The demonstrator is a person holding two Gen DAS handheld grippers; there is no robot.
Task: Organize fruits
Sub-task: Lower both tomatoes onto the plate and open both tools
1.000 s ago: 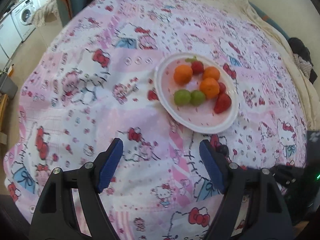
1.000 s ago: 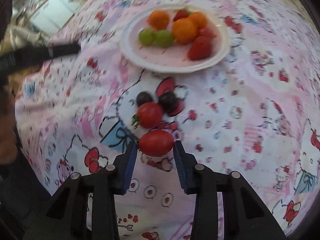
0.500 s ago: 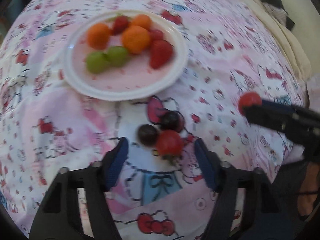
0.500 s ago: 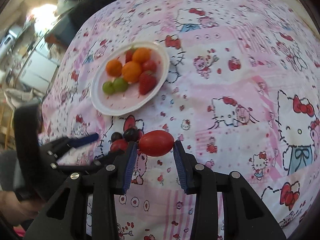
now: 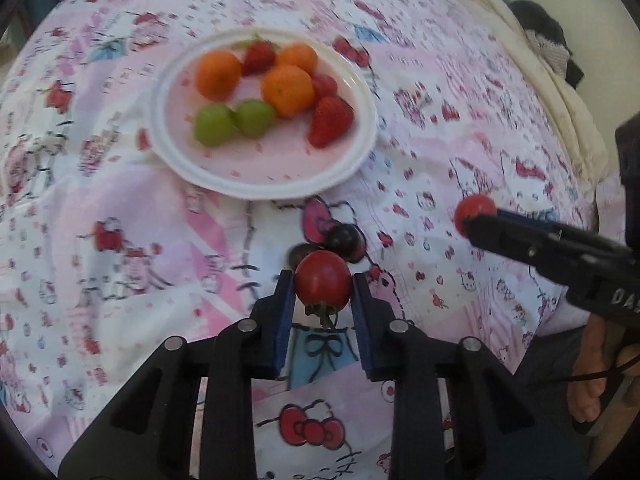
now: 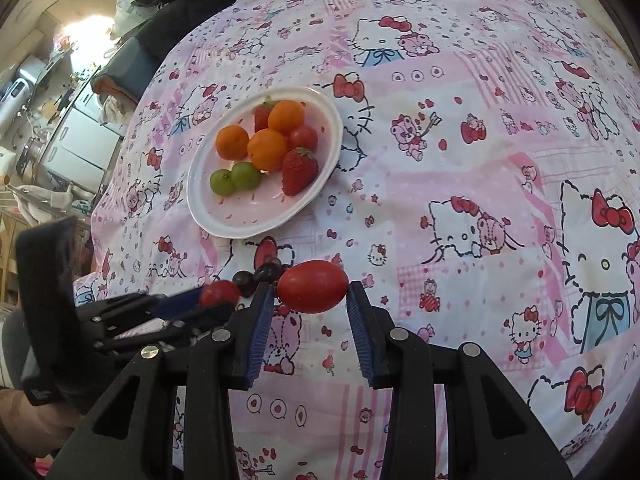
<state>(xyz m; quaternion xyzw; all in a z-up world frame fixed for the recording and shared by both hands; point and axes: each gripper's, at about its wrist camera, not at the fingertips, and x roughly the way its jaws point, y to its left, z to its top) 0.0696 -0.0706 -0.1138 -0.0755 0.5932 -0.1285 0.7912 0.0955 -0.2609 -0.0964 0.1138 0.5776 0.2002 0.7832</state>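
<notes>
Beyond both sets of fingertips, the white plate gathers oranges, green grapes and strawberries, evidently the collecting spot. The right gripper is clamped on an oval tomato, the left gripper on a round tomato, each seemingly bound for it. Two dark grapes lie just past the left fingertips. The right gripper's side reads "DA", then cut off.

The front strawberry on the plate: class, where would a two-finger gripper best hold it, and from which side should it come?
Grip the front strawberry across its broad shoulders, just below the leafy cap. It lies flat on the plate, tip toward the near rim. Probably come from above: an orange crowds its left side, while the right is open.
</notes>
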